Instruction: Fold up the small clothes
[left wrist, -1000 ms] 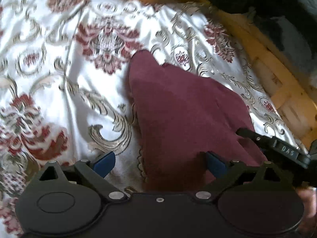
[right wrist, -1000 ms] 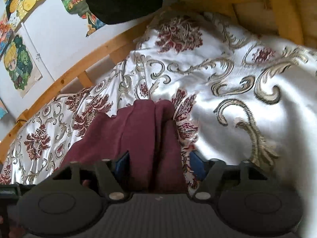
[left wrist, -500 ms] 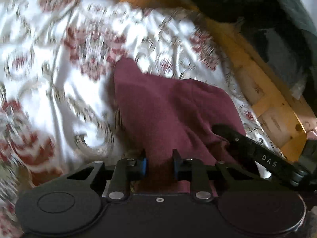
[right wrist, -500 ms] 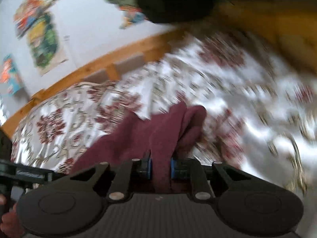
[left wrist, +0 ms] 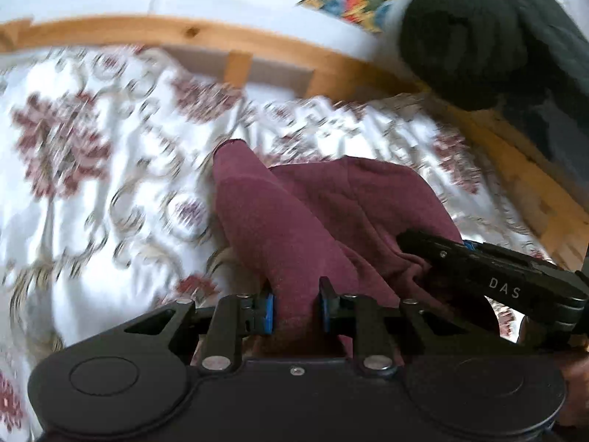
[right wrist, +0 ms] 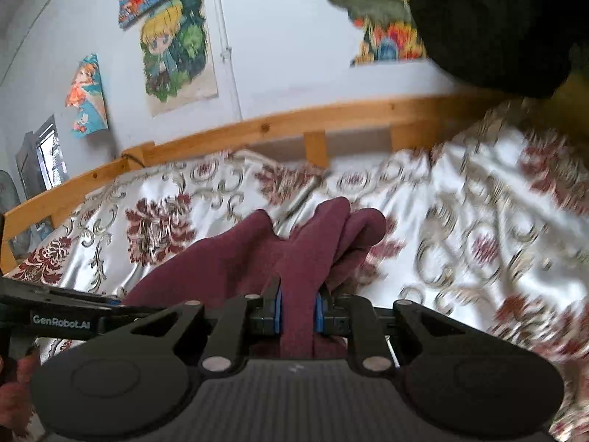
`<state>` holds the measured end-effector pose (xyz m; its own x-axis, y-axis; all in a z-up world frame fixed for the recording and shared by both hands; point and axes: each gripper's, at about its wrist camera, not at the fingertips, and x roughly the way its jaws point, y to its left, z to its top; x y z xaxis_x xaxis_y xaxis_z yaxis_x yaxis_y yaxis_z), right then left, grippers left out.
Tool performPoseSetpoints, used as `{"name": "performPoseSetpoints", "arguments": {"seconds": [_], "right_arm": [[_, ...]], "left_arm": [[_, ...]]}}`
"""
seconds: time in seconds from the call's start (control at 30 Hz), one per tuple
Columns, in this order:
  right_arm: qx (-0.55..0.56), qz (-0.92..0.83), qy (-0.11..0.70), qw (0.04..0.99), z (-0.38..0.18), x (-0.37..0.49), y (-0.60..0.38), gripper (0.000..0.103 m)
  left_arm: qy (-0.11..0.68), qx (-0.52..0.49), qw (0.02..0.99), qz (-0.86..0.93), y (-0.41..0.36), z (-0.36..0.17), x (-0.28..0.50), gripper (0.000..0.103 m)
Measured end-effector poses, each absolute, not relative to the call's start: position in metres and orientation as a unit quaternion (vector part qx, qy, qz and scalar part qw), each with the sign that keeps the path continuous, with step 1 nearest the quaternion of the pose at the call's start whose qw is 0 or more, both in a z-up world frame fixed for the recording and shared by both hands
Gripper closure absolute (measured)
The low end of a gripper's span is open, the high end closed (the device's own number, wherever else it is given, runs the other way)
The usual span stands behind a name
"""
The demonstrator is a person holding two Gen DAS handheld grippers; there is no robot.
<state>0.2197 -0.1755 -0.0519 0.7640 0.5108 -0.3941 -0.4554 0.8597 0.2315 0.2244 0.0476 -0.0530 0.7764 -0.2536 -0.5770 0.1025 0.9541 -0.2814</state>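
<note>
A small maroon garment [left wrist: 294, 221] lies bunched on a white bedspread with red and gold flowers [left wrist: 110, 184]. My left gripper [left wrist: 296, 311] is shut on one gathered edge of it, the cloth pinched between the blue pads. The right gripper [left wrist: 423, 246] shows at the right of the left wrist view, clamped on the garment's other side. In the right wrist view the right gripper [right wrist: 298, 311] is shut on a fold of the maroon garment [right wrist: 235, 258], and the cloth rises off the bedspread [right wrist: 460, 221]. The left gripper's arm [right wrist: 62, 320] shows at the lower left.
A wooden bed rail [right wrist: 294, 125] runs along the far side of the bed, below a wall with cartoon posters [right wrist: 176, 48]. A dark bundle of fabric [left wrist: 478, 37] sits at the upper right on the frame. A hand [right wrist: 14, 390] shows at the lower left edge.
Both grippers went from open around the garment's edges to shut on them. Both then lifted and tilted up, raising the maroon cloth; the rail and wall came into view.
</note>
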Motion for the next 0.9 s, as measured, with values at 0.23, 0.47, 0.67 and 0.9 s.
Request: {"name": "performPoseSetpoints", "arguments": {"seconds": [0.23, 0.47, 0.67, 0.9], "right_arm": [[0.072, 0.220, 0.281, 0.931, -0.082, 0.220, -0.190, 0.075], [0.090, 0.204, 0.268, 0.937, -0.076, 0.193, -0.209, 0.034], [0.099, 0.210, 0.233, 0.944, -0.050, 0.139, -0.216, 0.006], [0.086, 0.215, 0.216, 0.949, -0.027, 0.072, -0.216, 0.000]], "left_arm": [[0.350, -0.131, 0.924, -0.076, 0.050, -0.071, 0.218, 0.067], [0.335, -0.116, 0.935, -0.022, 0.051, -0.053, 0.193, 0.015], [0.295, -0.065, 0.953, 0.008, 0.046, -0.026, 0.140, 0.001], [0.266, -0.020, 0.963, 0.033, 0.038, -0.022, 0.069, 0.001]]}}
